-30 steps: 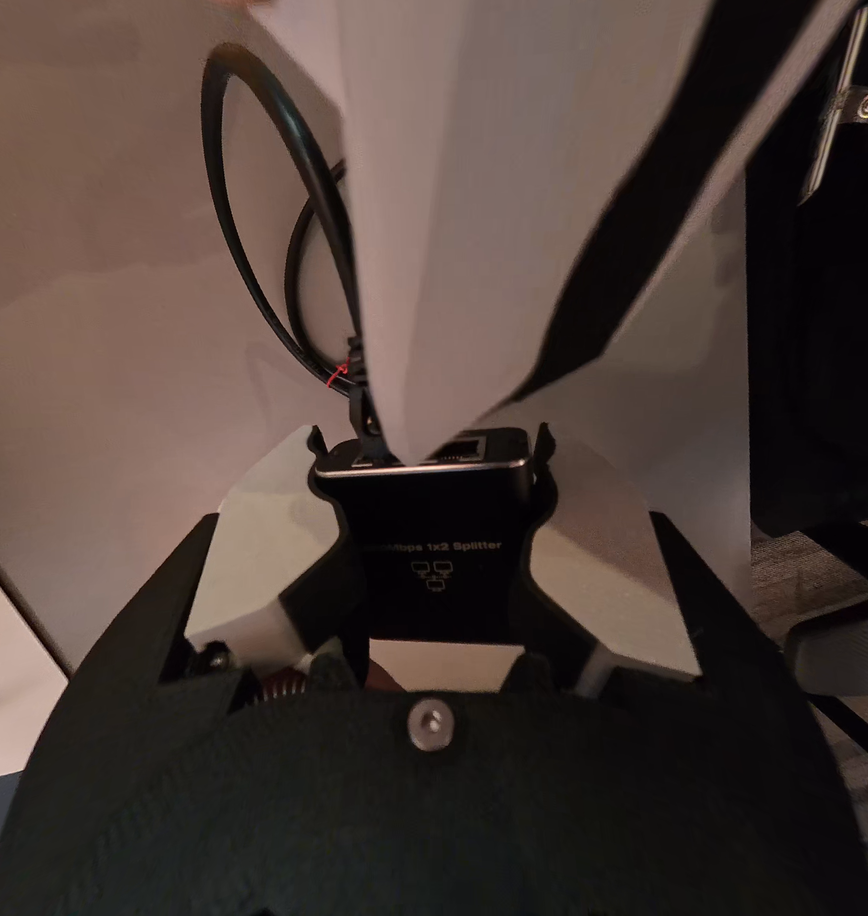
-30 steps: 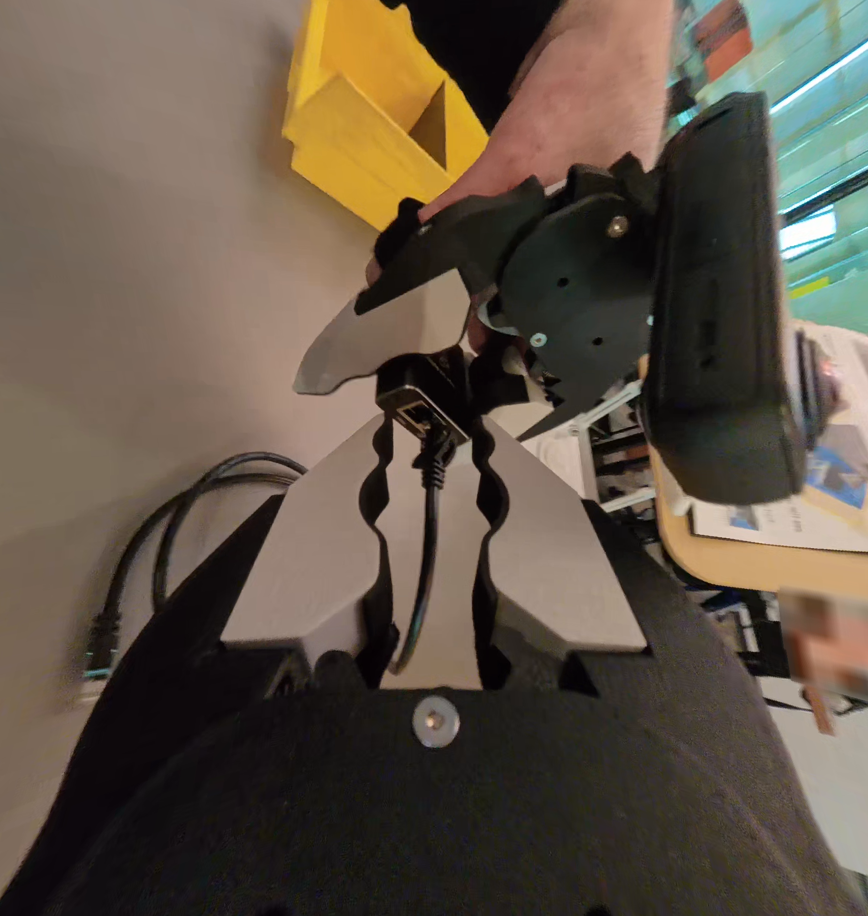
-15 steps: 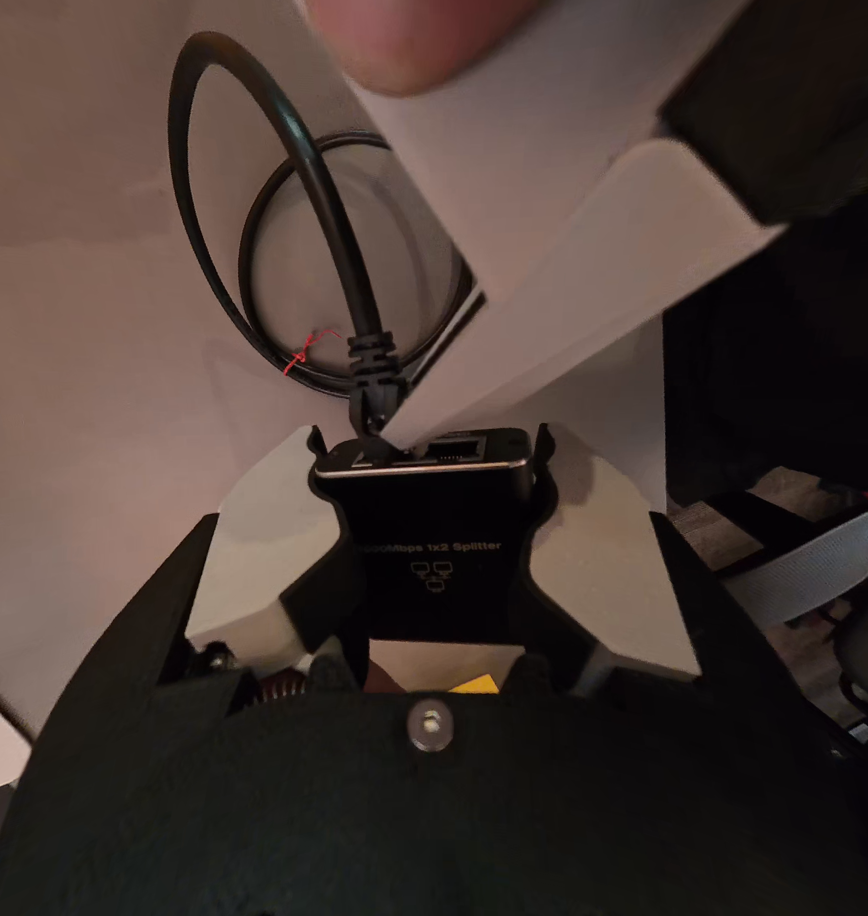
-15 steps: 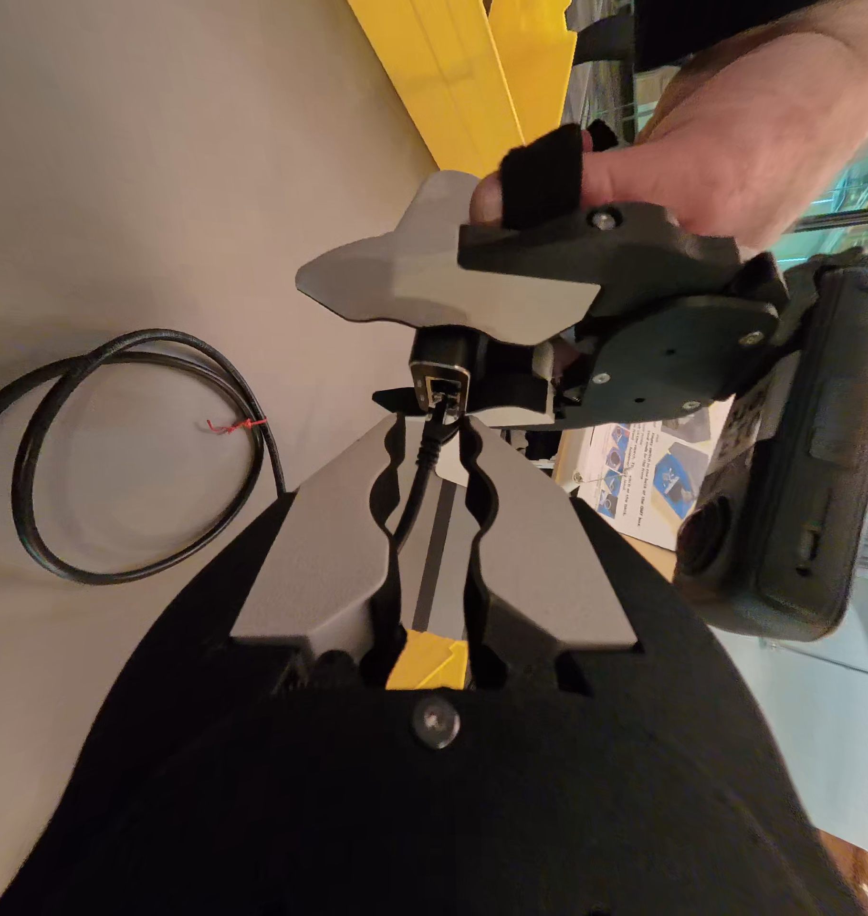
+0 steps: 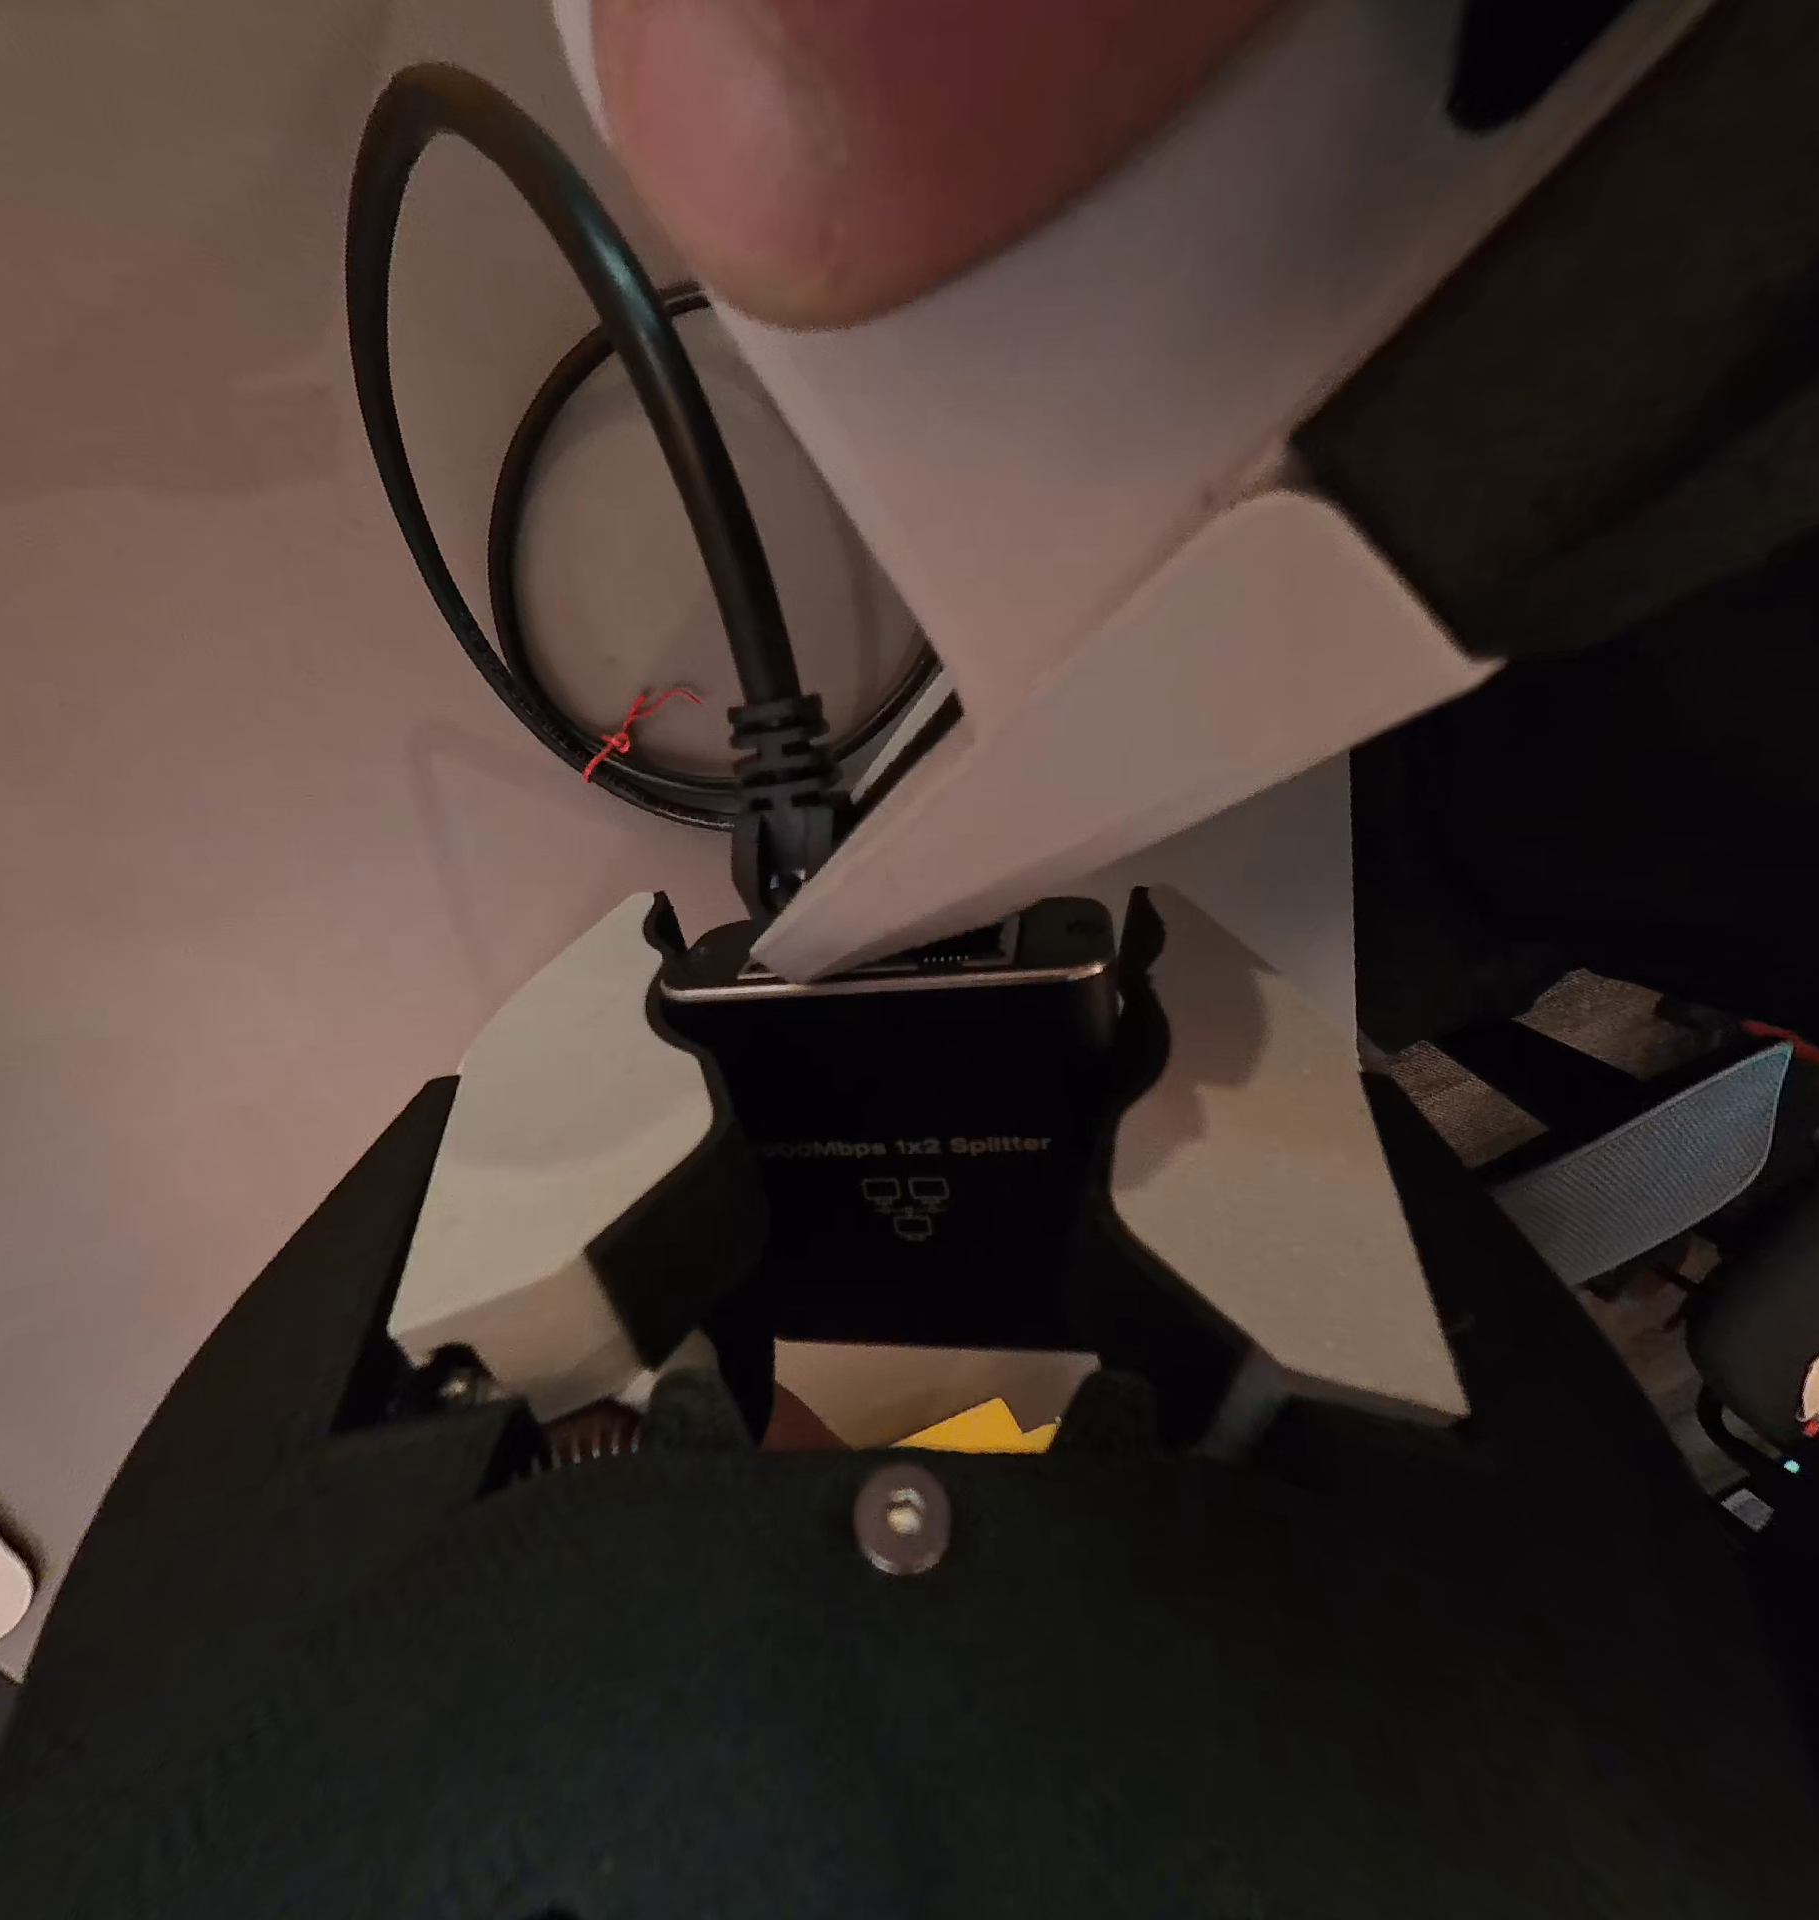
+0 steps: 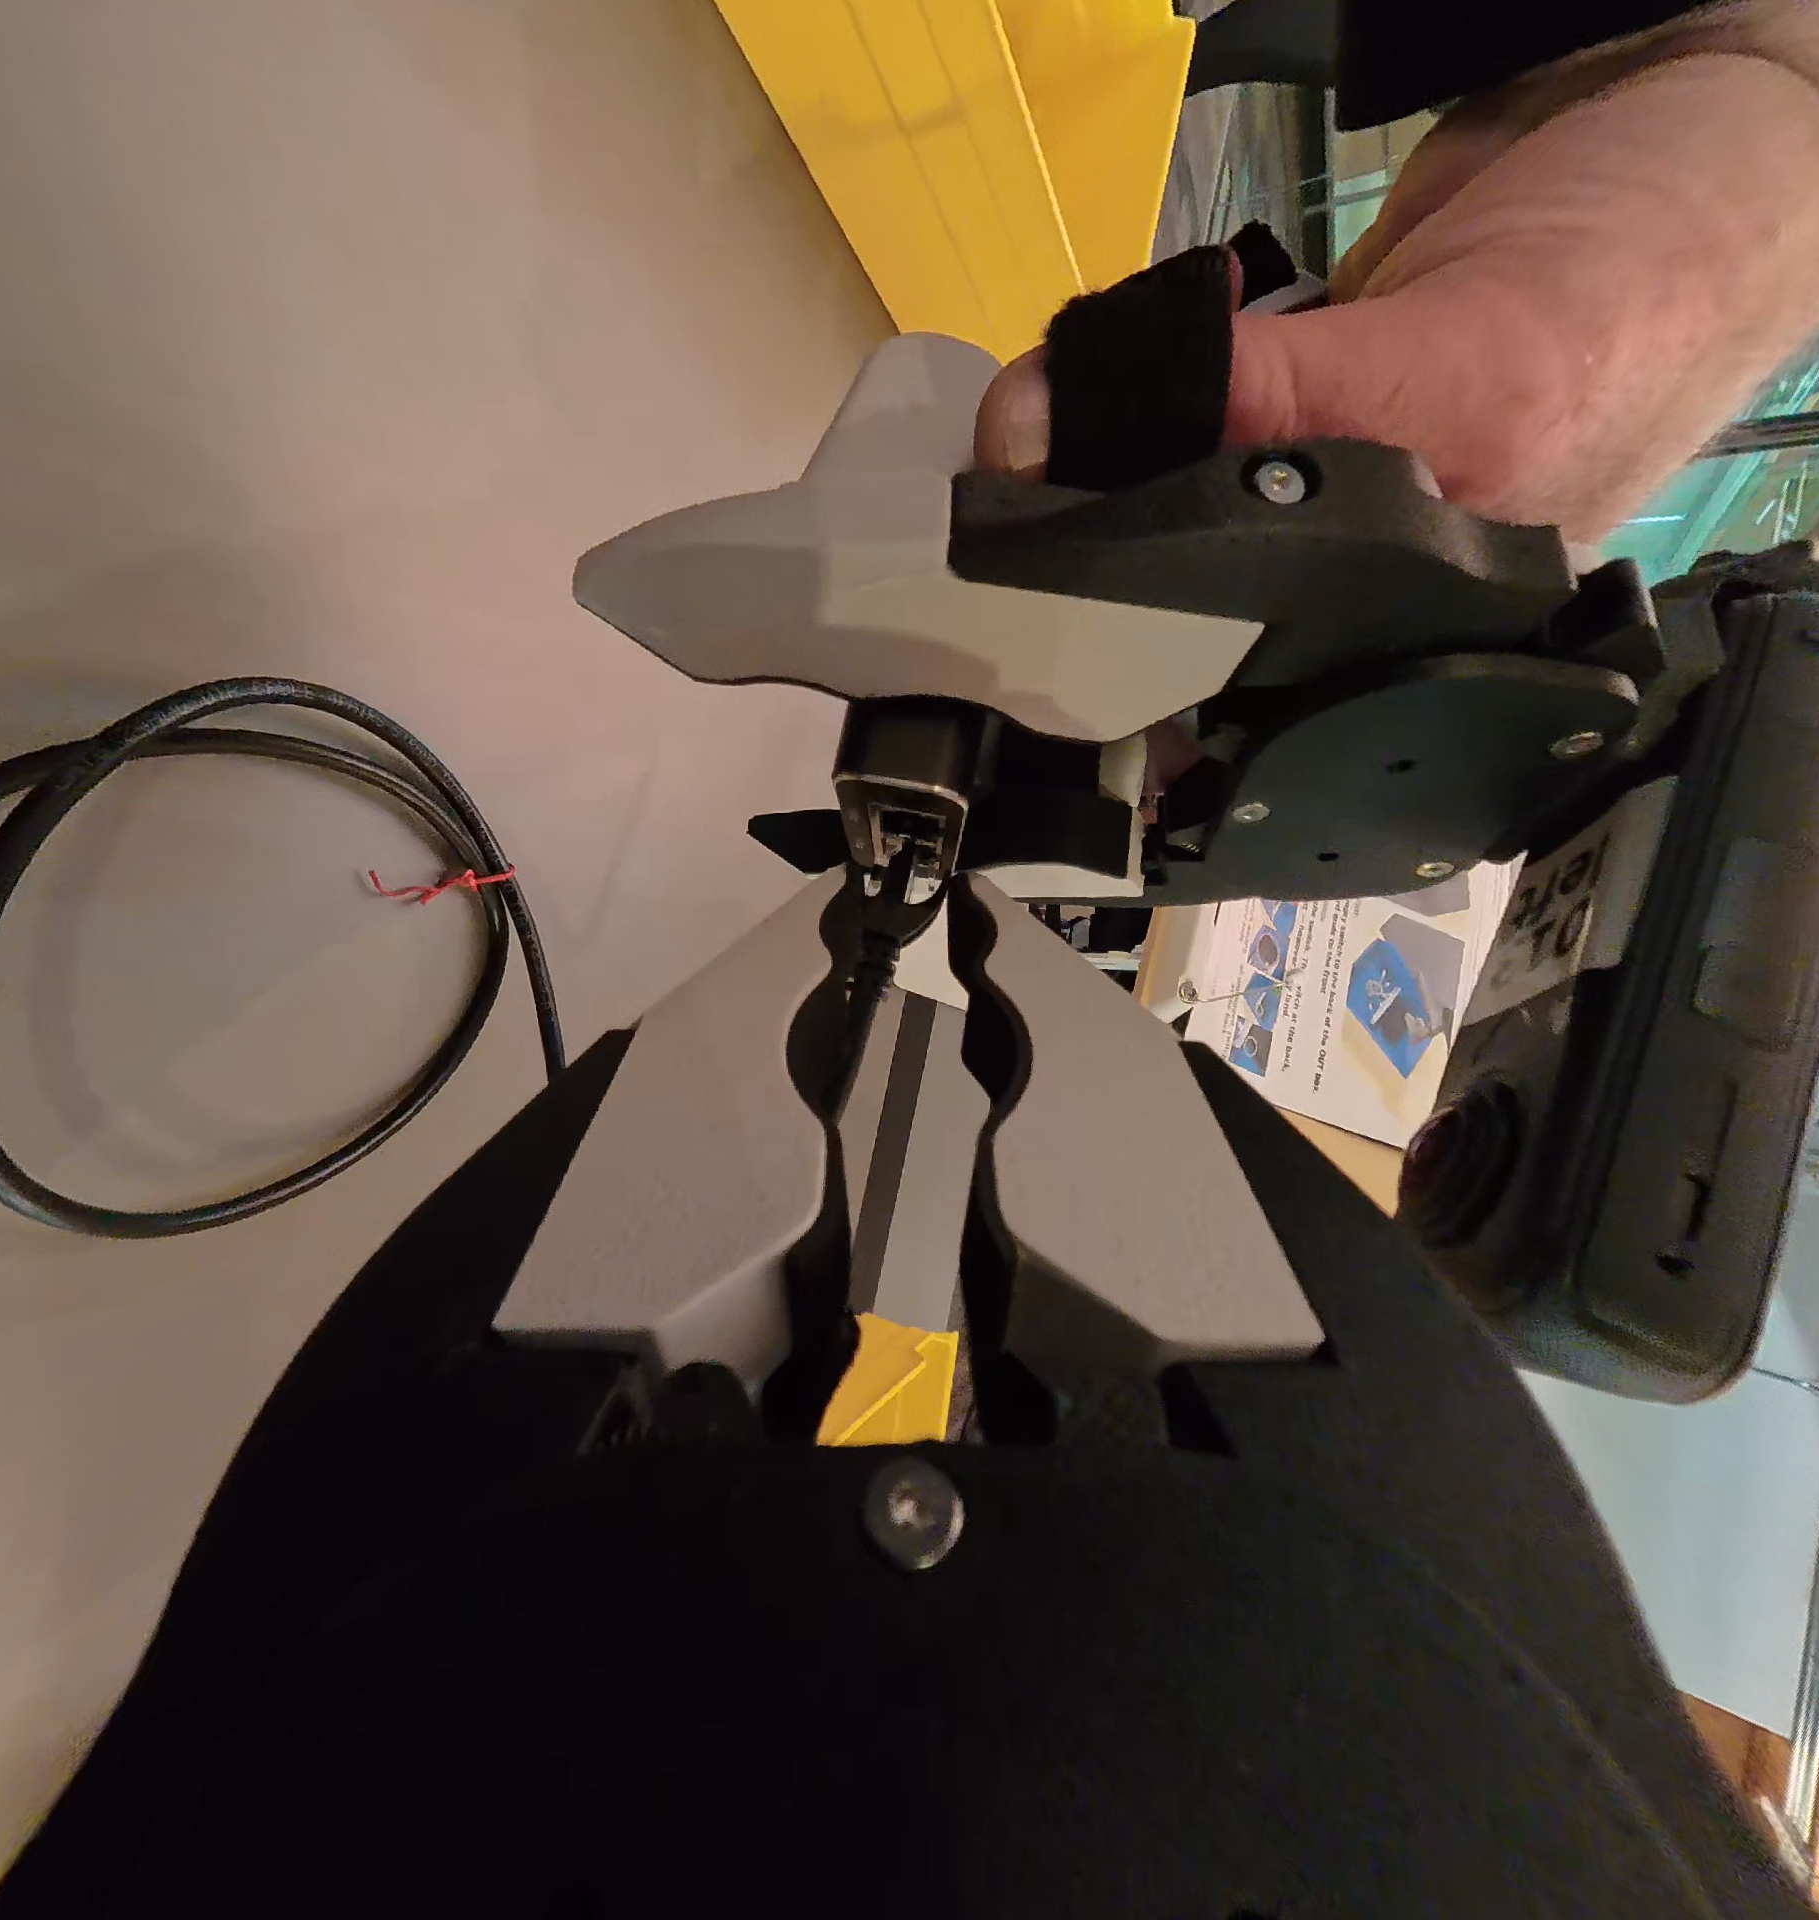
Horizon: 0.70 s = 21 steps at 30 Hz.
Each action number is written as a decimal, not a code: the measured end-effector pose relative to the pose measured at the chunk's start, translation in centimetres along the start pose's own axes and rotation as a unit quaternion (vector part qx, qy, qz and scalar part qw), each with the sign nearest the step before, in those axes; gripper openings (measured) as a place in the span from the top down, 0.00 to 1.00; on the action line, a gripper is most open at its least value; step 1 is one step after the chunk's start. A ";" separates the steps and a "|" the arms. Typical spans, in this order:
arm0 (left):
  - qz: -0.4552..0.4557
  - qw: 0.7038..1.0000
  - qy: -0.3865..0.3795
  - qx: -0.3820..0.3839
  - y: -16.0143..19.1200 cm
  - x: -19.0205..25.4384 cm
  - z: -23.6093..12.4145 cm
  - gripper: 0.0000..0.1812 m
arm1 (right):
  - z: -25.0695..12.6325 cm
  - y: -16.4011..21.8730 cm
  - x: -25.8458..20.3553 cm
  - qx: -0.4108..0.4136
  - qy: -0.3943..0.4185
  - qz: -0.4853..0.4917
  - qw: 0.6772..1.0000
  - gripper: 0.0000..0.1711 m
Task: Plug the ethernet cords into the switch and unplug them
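My left gripper (image 5: 900,935) is shut on a black switch (image 5: 915,1174), gripping its two sides. One black ethernet plug (image 5: 780,821) sits in the switch's left port; the right port is empty. My right gripper (image 6: 900,899) is closed narrowly on that plug (image 6: 884,925) at its fingertips, right against the switch (image 6: 900,769). The cord runs between its fingers and under the left one. The right gripper's grey fingers (image 5: 1040,779) come in from the upper right in the left wrist view. The left gripper (image 6: 884,623) shows side-on in the right wrist view.
The cord's coil (image 6: 209,956), bound with a red tie (image 6: 437,883), lies on the beige table (image 6: 261,416). A yellow bin (image 6: 988,156) stands behind it. A printed sheet (image 6: 1352,997) lies at the right. A hand (image 6: 1507,312) holds the left gripper. A chair (image 5: 1663,1143) is beyond the table edge. There is about 5 cm between the tips of the two grippers.
Both grippers have turned together, so the coil on the table has come into view. The right gripper has rotated around the plug. The plug stays at the switch's left port.
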<state>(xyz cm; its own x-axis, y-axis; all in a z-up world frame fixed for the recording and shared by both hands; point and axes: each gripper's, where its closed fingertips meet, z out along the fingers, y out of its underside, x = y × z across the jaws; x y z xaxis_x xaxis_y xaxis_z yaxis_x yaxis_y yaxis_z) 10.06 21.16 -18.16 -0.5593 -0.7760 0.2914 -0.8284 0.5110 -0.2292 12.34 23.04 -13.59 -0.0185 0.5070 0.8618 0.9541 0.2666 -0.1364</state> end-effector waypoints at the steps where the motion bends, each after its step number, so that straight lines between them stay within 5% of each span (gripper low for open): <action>1: 0.001 1.000 0.001 -0.003 0.0 0.1 0.0 0.58 | 0.0 0.0 -0.1 0.000 -0.002 -0.004 1.000 0.92; 21: 0.023 0.999 0.023 -0.027 0.1 0.7 1.3 0.58 | -0.3 -0.2 -1.8 -0.027 -0.085 -0.094 0.992 0.94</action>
<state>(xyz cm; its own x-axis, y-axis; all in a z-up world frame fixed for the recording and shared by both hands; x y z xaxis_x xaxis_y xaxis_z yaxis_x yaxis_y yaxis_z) 9.61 20.23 -19.22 -0.5960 -0.7347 0.3241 -0.8019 0.5656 -0.1923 12.30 21.85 -14.95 -0.2425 0.5849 0.7740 0.9439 0.3264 0.0491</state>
